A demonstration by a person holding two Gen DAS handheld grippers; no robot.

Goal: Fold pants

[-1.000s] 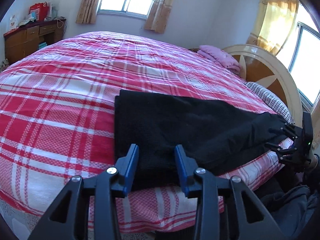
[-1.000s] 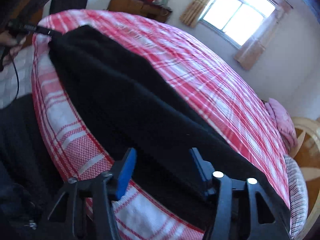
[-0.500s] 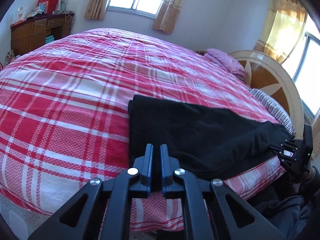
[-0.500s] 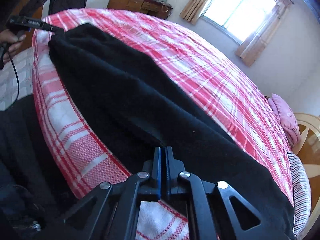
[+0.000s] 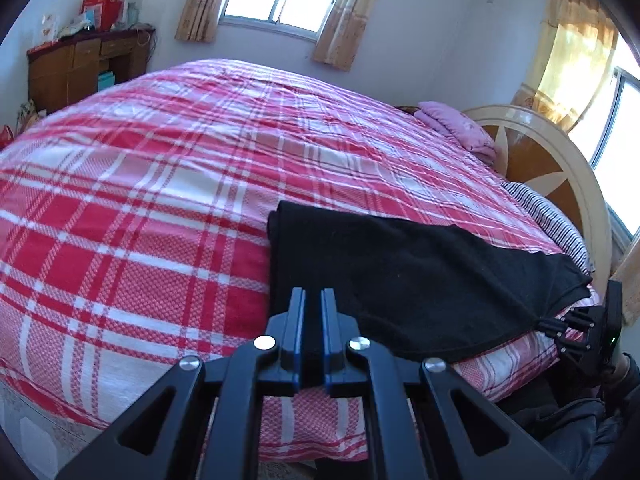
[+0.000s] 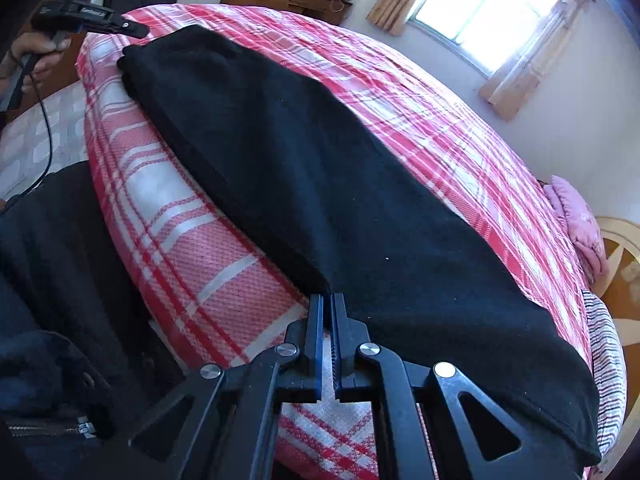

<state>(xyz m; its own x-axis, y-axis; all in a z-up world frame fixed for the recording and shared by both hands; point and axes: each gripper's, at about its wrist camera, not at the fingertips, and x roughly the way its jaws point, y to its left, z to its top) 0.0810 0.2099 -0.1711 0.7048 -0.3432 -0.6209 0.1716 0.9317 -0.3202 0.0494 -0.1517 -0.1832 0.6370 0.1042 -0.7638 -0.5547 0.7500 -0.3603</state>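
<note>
Left wrist view
Pants: black pants (image 5: 400, 280) lie lengthwise along the near edge of the bed (image 5: 160, 200), already narrowed to one leg's width, I judge.
Left tool: my left tool (image 5: 312, 304) is pinched nearly closed on the near hem end, dark cloth between its blades, so that corner can be carried.
Right tool: my right tool (image 5: 560, 326) grips the far-right end, cloth drawn into a point there.

Right wrist view
Right tool: my right tool (image 6: 327, 308) is clamped tight on the near edge of the pants (image 6: 320, 184), holding the layers together.
Left tool: my left tool (image 6: 132, 32) sits at the far corner.
Judgement: both ends are held for a lengthwise fold.
</note>
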